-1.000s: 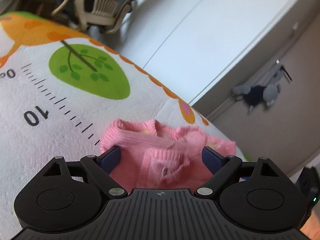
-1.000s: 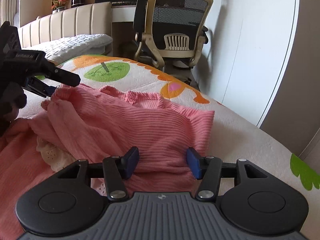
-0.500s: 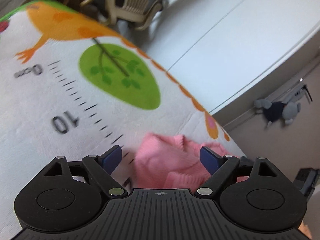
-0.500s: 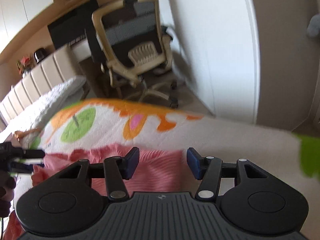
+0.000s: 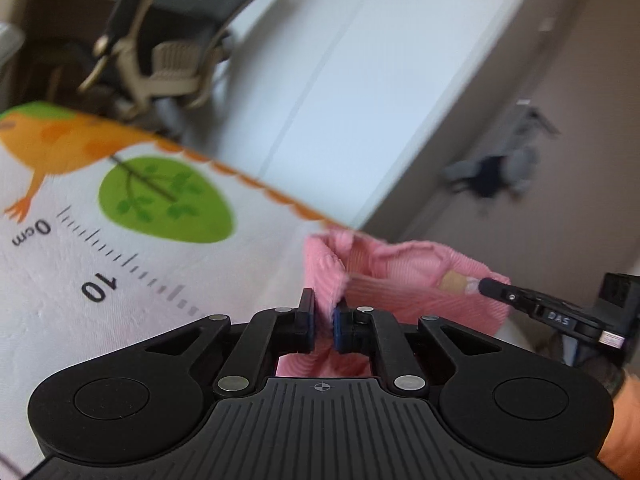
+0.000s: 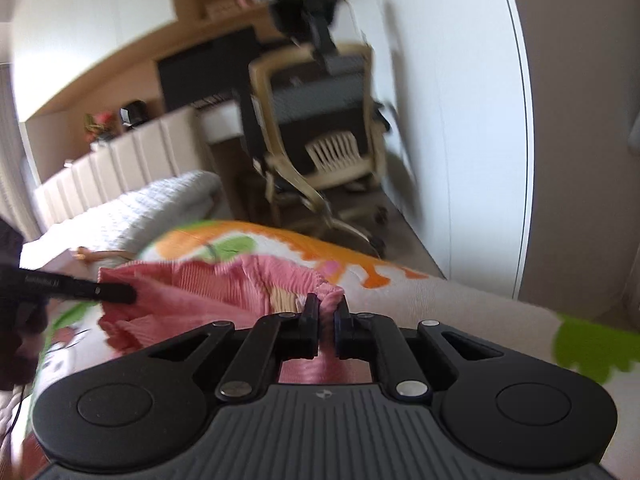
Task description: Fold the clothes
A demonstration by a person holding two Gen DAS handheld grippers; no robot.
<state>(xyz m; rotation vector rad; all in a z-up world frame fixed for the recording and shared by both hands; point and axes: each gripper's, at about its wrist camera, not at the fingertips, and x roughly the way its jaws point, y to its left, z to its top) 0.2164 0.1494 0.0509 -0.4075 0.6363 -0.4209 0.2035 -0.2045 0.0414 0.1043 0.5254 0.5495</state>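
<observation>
Left wrist: both claws (image 5: 323, 320) pinch pink garment (image 5: 404, 276).

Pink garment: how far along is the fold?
Done: both grippers are shut on the pink garment, the left gripper and the right gripper each pinching an edge. In hand: it is held bunched above the printed mat. Left: no neat fold is visible yet; the laying down and folding remain.

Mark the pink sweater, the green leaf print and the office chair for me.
pink sweater (image 5: 404, 280), left wrist view, on its ribbed body
green leaf print (image 5: 164, 200), left wrist view, middle of the leaf
office chair (image 6: 320, 128), right wrist view, on its backrest
</observation>
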